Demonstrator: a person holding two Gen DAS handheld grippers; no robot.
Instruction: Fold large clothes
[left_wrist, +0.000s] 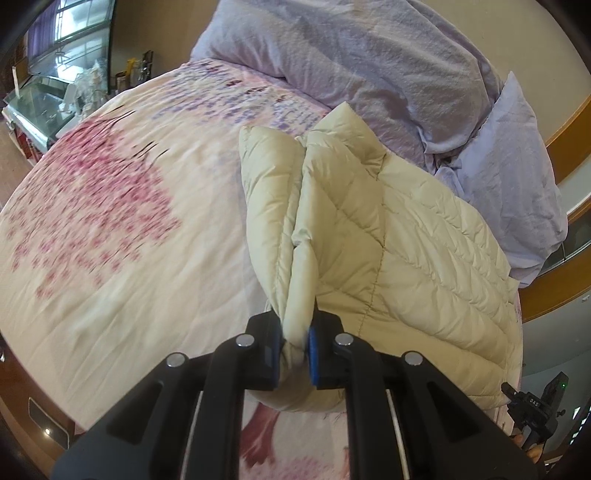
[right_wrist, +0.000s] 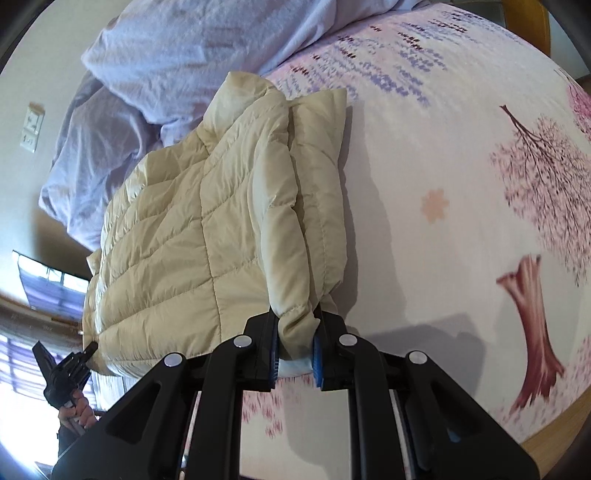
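Note:
A cream quilted puffer jacket (left_wrist: 413, 266) lies on the bed, partly folded, with a sleeve doubled over its body; it also shows in the right wrist view (right_wrist: 177, 236). My left gripper (left_wrist: 295, 350) is shut on a bunched edge of the jacket, held just above the bedspread. My right gripper (right_wrist: 294, 352) is shut on a sleeve end or hem of the jacket at its near right edge. The right gripper is visible in the left wrist view (left_wrist: 532, 410) at the far right, and the left gripper in the right wrist view (right_wrist: 66, 373) at the lower left.
The bed is covered by a cream bedspread (left_wrist: 122, 236) with pink blossom trees (right_wrist: 532, 332). A crumpled lavender duvet (left_wrist: 369, 66) and pillow (left_wrist: 517, 192) lie at the head. A wooden bed frame (left_wrist: 569, 129), a glass cabinet (left_wrist: 40, 103) and a wall switch (right_wrist: 31, 127) stand beyond.

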